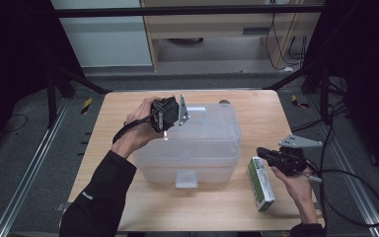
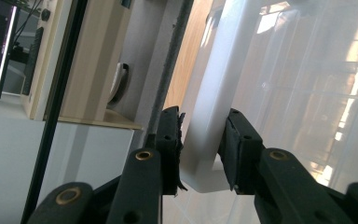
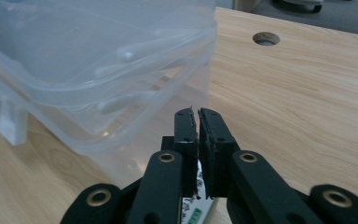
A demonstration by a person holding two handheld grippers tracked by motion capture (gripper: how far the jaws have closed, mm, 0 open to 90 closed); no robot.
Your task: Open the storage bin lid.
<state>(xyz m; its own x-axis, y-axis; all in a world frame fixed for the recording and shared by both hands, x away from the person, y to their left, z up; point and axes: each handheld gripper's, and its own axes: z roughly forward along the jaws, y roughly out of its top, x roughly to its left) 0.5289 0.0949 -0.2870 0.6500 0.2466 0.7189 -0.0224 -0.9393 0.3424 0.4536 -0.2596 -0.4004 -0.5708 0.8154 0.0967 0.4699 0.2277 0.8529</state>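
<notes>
High view puts the left gripper [image 1: 170,114] at the far left corner of the clear plastic box [image 1: 197,143] on the bench [image 1: 256,106], and in the left gripper view its fingers [image 2: 170,140] clamp the white rim of the lid [image 2: 205,135], which sits squarely between them. Right gripper view shows the right gripper [image 3: 198,116] with its fingers [image 3: 214,140] pressed together on nothing, the box just beyond their tips and the green-and-white carton [image 1: 260,182] directly beneath them.
</notes>
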